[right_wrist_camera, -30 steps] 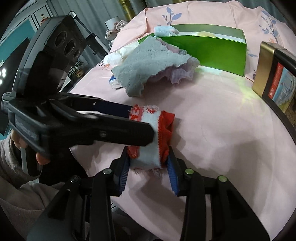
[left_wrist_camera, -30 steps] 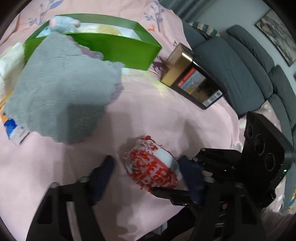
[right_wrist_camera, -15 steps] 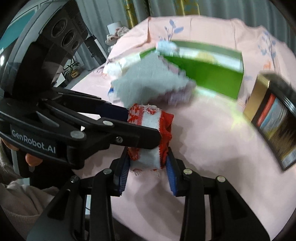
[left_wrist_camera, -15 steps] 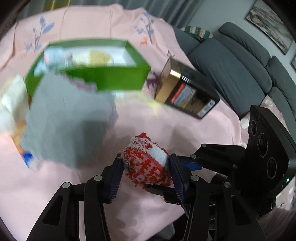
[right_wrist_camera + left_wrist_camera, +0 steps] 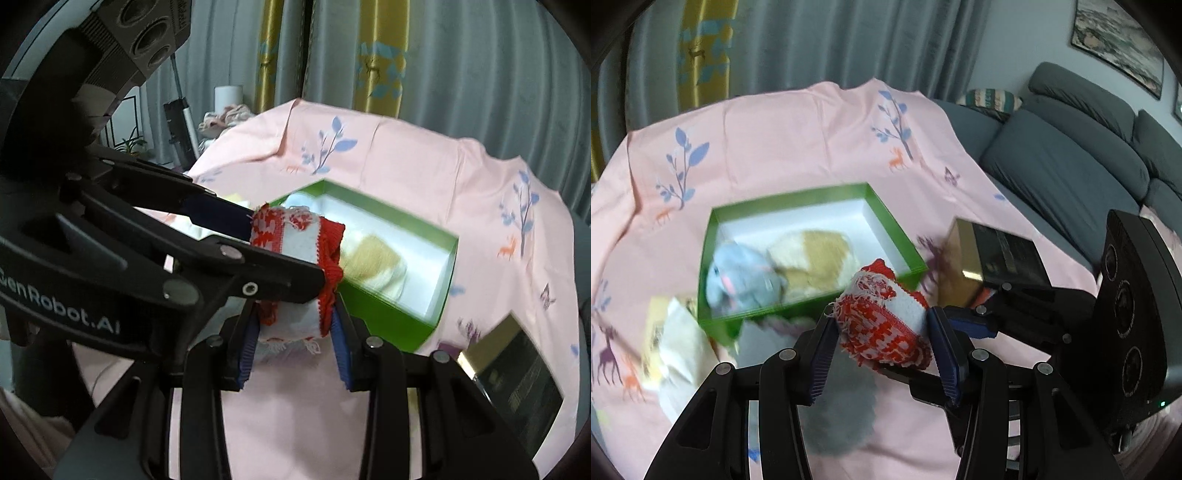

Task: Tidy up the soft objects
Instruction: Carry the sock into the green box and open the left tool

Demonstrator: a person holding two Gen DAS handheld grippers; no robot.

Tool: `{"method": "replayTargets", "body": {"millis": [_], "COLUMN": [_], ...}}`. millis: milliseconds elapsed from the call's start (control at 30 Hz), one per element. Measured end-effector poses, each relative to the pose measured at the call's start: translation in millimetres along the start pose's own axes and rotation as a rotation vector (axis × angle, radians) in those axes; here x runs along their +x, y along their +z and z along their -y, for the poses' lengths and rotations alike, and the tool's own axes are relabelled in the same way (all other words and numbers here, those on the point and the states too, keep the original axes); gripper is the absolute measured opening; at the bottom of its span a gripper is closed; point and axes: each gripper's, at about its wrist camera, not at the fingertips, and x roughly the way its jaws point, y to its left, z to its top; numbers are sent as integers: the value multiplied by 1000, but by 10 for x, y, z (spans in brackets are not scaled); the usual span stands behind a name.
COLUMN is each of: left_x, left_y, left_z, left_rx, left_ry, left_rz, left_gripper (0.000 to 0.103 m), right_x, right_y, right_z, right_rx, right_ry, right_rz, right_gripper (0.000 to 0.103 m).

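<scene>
- A pink bedsheet [image 5: 798,122] printed with blue leafy trees and small deer covers the whole work surface; grey curtains hang behind it.
- A grey sofa [image 5: 1071,155] stands off to the right, well apart from the box.
- An open green box [image 5: 886,218] with a white interior sits on the sheet; in the right wrist view it lies just beyond the held bundle [image 5: 447,273].
- Inside the box lie a cream and tan plush toy [image 5: 816,258] and, beside it at the near left corner, a blue-grey plush toy [image 5: 742,280], both blurred.
- A grey cloth [image 5: 838,421] lies on the sheet in front of the box, below the grippers.
- A gold and black box [image 5: 993,258] stands just right of the green one.
- The left gripper [image 5: 882,339] is clamped on a rolled red and white knit cloth [image 5: 886,325], its blue pads pressing either side.
- The right gripper [image 5: 293,339] grips the same roll [image 5: 295,236] from its own side, so both hold it in the air, above the sheet and near the green box's front edge.
</scene>
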Motion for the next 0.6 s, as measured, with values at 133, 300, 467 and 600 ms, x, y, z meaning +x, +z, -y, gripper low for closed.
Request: {"method": "replayTargets", "body": {"millis": [133,300,467,600], "left_x": [84,262,478,679], "left_y": [203,439,574,618], "left_z": [-135,-266,-436,-586], "left_rx": [-9,-2,-22,-39], "left_ry": [8,40,48,55], "left_rz": [3,2,-15,-38], "left_gripper": [50,50,50,50], "right_x": [140,341,619,832], "right_y": [172,304,398,404], "right_z": [135,277,425,510], "right_rx": [1,15,45,69], "right_ry": [-14,-27,-35,-25], "right_rz": [12,13,-3,-28], "right_gripper": [36,36,36,36]}}
